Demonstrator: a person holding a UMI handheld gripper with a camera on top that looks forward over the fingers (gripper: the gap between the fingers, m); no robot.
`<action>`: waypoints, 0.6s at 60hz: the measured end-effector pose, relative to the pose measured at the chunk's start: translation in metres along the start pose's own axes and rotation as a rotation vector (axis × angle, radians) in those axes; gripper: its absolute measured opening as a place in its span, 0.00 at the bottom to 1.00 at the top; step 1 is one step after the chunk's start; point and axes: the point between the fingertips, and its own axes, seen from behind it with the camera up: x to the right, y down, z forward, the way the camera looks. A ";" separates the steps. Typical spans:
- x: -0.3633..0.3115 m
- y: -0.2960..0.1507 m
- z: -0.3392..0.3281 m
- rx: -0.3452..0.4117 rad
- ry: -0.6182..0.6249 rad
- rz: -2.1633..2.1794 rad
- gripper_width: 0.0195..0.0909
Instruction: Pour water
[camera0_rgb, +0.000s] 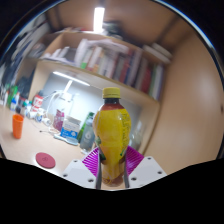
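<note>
I am holding the bottle (112, 135) at lower centre of frame, the gripper (112, 163) pinching its lower body between both pads. It is looking full, heavy and slippery; gripping mid-body seems steadier.

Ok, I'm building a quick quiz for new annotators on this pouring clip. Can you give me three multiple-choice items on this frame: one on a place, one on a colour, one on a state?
1. Where is the bottle?
A. Between the gripper fingers
B. On the bookshelf
C. Lying beside the red disc

2. What colour is the bottle's cap?
A. Blue
B. Orange
C. White

3. How does the bottle stand?
A. Tipped on its side
B. Upside down
C. Upright, cap on

Answers:
1 A, its lower body sits between the two magenta pads.
2 B, the cap on top shows orange above the yellow body.
3 C, the cap points straight up and closes the neck.
</note>
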 end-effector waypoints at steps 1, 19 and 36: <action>-0.008 -0.013 0.004 0.015 -0.009 -0.049 0.17; -0.201 -0.125 0.067 0.211 -0.123 -1.137 0.17; -0.289 -0.125 0.079 0.387 -0.129 -1.812 0.16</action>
